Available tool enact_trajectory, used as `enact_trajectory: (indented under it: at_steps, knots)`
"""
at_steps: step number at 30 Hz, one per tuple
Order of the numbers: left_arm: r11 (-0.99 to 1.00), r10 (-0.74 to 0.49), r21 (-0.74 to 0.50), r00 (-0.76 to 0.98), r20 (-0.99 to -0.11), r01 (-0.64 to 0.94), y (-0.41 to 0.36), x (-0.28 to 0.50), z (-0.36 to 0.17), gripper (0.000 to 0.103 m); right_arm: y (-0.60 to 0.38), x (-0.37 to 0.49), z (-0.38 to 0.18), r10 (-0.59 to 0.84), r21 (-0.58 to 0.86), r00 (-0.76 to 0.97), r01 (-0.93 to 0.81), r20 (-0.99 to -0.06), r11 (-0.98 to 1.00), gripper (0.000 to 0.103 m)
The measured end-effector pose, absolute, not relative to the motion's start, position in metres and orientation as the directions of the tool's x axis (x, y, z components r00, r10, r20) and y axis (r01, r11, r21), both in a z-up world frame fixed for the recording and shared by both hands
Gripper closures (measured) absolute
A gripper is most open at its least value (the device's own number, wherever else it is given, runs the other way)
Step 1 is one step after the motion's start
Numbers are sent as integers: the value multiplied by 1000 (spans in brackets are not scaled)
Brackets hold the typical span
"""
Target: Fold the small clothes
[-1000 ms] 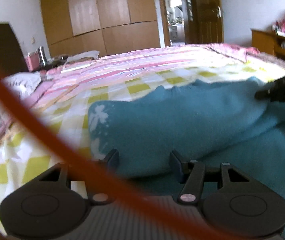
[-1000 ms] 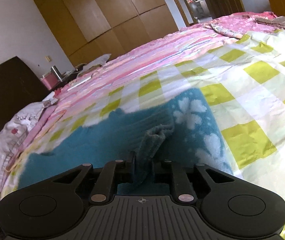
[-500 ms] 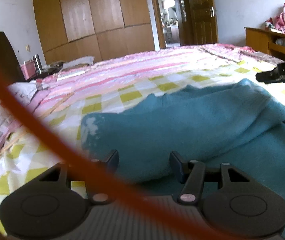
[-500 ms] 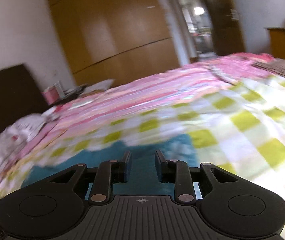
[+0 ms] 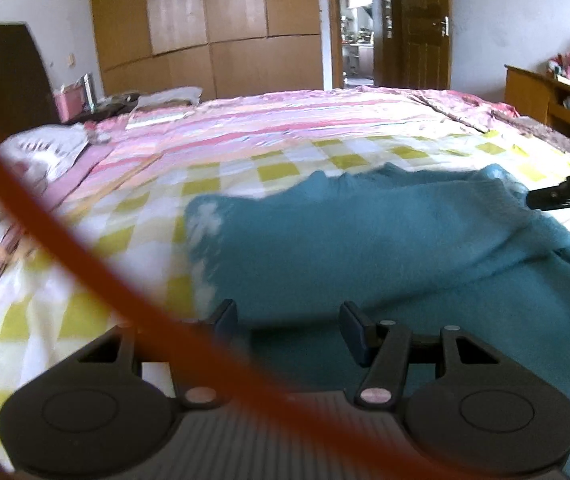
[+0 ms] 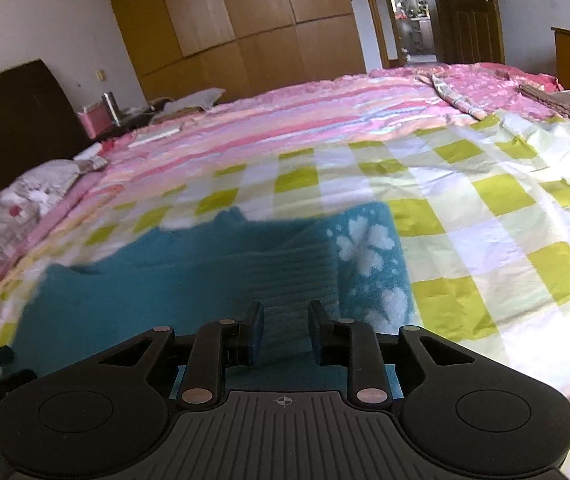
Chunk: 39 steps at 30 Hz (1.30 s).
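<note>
The teal sweater (image 6: 189,280) lies on the checked bedspread (image 6: 505,208) with one layer already turned over itself, so a first fold looks made and more seem left. Above it, the right gripper (image 6: 285,330) has narrowly parted, empty jaws; the left gripper (image 5: 289,326) has jaws spread wide, clamping nothing

Teal garment (image 6: 189,280) on checked bed (image 6: 497,200)

Right gripper (image 6: 284,330) parted, empty — above teal sweater (image 6: 189,280).
</note>
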<state>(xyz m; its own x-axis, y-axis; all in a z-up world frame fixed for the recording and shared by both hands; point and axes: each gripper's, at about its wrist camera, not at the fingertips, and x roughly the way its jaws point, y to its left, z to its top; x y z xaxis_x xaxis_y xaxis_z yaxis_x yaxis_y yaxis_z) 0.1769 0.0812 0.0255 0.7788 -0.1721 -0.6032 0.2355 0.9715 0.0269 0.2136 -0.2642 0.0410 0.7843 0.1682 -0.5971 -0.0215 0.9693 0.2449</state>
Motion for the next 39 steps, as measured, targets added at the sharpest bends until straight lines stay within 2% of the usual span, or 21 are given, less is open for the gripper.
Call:
enact_trajectory:
  at_steps: [11,17,21,30,36,39]
  knots:
    - [980,-182,-64,703,-688,190,111,70,22,42,-268,90,65,221,211,723,-106,-654,972,75]
    - [982,-177,-86,675,-716,167,111,35,14,42,-284,29,65,172,184,682,-55,-711,981,67]
    - [984,-149,-43,681,-717,171,105,19,14,42,-296,-6,60,128,175,655,5,-744,985,64]
    - [990,-136,-75,652,-746,120,115,6,16,40,-302,-23,33,152,226,534,75,-832,971,63]
    - [995,-98,-64,631,-769,76,117,5,12,37,-301,-25,27,180,256,496,89,-849,963,61]
    - [992,-126,-104,609,-783,71,121,4,10,37,-301,-29,25,191,269,488,94,-852,959,61]
